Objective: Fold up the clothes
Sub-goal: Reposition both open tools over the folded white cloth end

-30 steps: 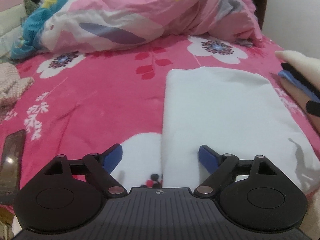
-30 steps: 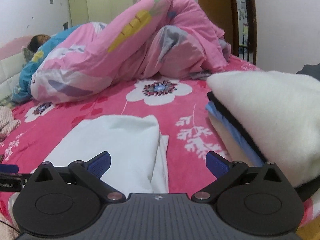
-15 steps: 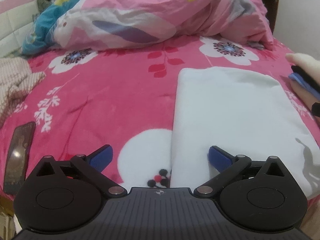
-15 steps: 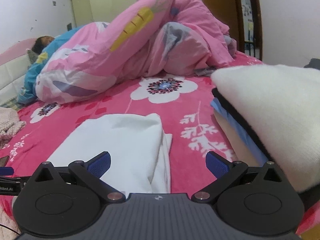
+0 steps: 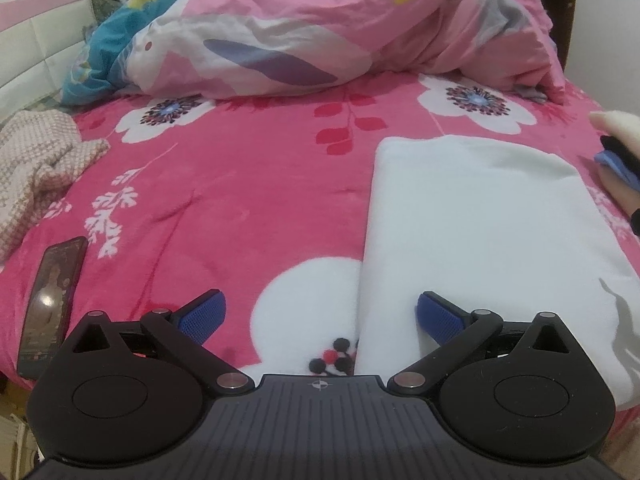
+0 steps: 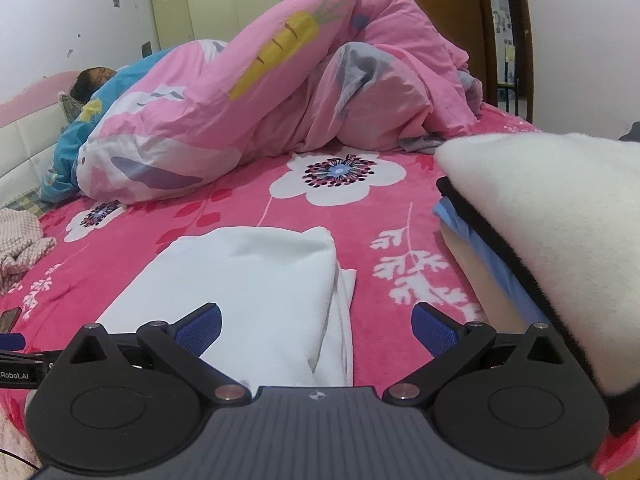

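Note:
A folded white garment [image 5: 480, 232] lies flat on the pink flowered bedspread [image 5: 240, 200]. In the left wrist view my left gripper [image 5: 318, 318] hovers at its near left edge, jaws wide open with nothing between the blue pads. The right wrist view shows the same white garment [image 6: 256, 276] from the other side, with its layered edge facing right. Over its near right edge stands my right gripper [image 6: 316, 326], open and empty. Beside it on the right is a stack of folded clothes [image 6: 560, 240], cream on top, then black, blue and beige.
A phone [image 5: 50, 300] lies near the bed's left edge. A knitted pinkish cloth [image 5: 36, 168] is heaped at the far left. A bunched pink duvet [image 5: 340, 28] fills the back of the bed, and a person lies under it at the far left.
The left gripper's jaws have spread wider, and its view has shifted a little left, bringing the phone and knitted cloth further into sight. The right gripper and the white garment have stayed put.

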Demonstrator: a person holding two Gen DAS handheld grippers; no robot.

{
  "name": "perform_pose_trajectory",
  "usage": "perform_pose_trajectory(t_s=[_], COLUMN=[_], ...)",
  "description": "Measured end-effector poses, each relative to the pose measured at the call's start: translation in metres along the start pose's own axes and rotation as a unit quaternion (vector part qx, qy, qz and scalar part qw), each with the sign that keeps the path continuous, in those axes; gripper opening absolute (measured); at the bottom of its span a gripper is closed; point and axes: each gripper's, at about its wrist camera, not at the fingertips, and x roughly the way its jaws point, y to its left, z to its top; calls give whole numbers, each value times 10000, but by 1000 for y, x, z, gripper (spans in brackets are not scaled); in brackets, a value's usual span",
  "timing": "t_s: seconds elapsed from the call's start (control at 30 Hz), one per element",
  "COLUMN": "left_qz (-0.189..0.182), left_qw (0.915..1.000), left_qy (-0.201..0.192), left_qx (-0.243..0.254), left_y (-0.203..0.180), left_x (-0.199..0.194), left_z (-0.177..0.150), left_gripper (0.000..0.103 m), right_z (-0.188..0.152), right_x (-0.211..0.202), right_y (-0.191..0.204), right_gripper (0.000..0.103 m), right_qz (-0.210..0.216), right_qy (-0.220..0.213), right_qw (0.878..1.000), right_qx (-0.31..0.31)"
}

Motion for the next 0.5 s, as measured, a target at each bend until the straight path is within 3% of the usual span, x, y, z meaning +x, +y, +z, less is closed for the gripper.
perform_pose_trajectory(t_s=[0.17, 0.27, 0.37, 0.5], left_qz=[-34, -703, -1494, -1962], left_qw=[10000, 9975, 9878, 9775], left_qy=[-46, -111, -321, -270], left_qx=[68, 27, -303, -731], left_y=[0, 10, 27, 45], left_x=[-1, -4, -4, 18], left_z=[0, -1, 0, 7], left_gripper=[103, 103, 103, 103], right_z=[-1, -4, -9, -16], right_x=[3, 6, 11, 26], right_y=[-3, -14, -28, -49], right_gripper=[103, 103, 103, 103], right_qz=[89, 305, 311, 471], right_qy=[8, 118, 306, 687], right_qw=[9999, 9988, 9968, 9896], right_qx=[92, 372, 674, 1177])
